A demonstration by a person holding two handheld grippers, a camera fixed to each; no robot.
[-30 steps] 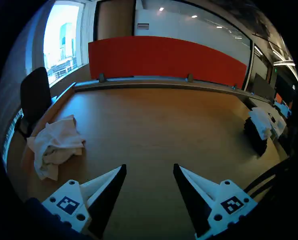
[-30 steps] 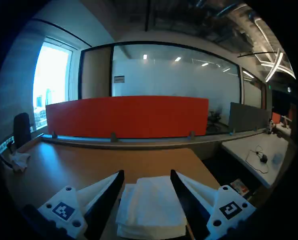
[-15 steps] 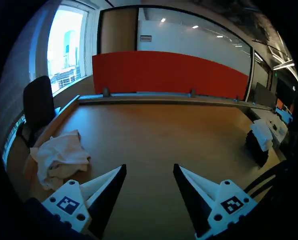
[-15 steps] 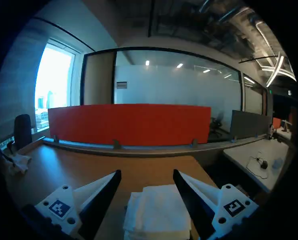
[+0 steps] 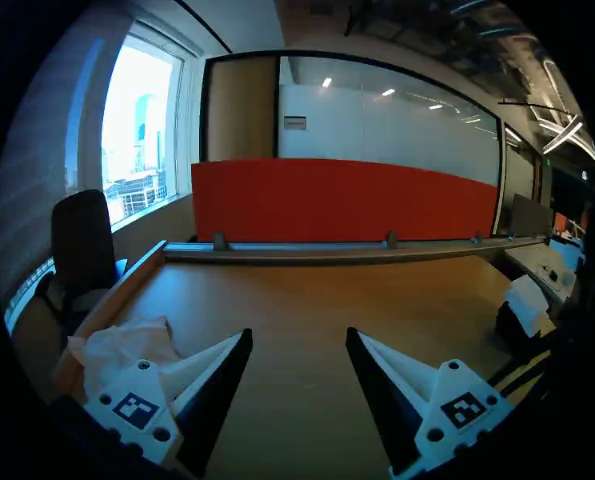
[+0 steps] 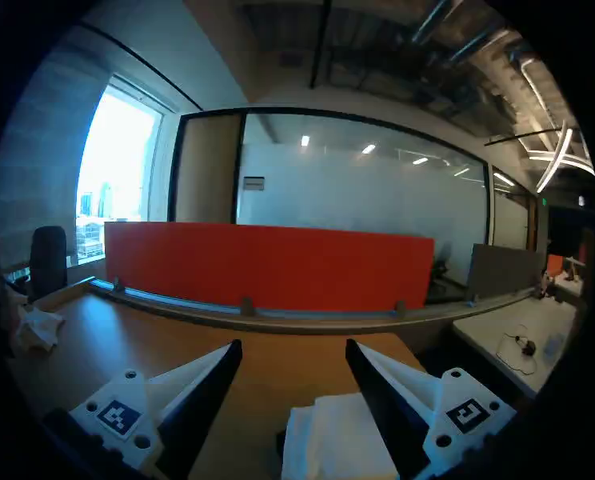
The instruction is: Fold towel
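1. On the wooden counter (image 5: 321, 296), at its left end by the raised edge, lies a crumpled towel (image 5: 121, 350). It is white and unfolded, and partly hidden behind one finger of the left gripper (image 5: 297, 332).
2. Left gripper: jaws apart, nothing between them, bare wood ahead.
3. Right gripper (image 6: 293, 344): jaws apart, clamped on nothing.
4. Folded towel stack (image 6: 337, 436): white, at the counter's right end, low in the right gripper view. It sits in the gap between the jaws and partly behind one finger. Can't tell if it touches that finger.
5. The right gripper view also shows the crumpled towel far off at the left edge, well apart from the stack.
6. Background: a red divider panel (image 5: 345, 200) runs along the counter's far edge. A black office chair (image 5: 80, 240) stands beside the window (image 5: 137, 152).
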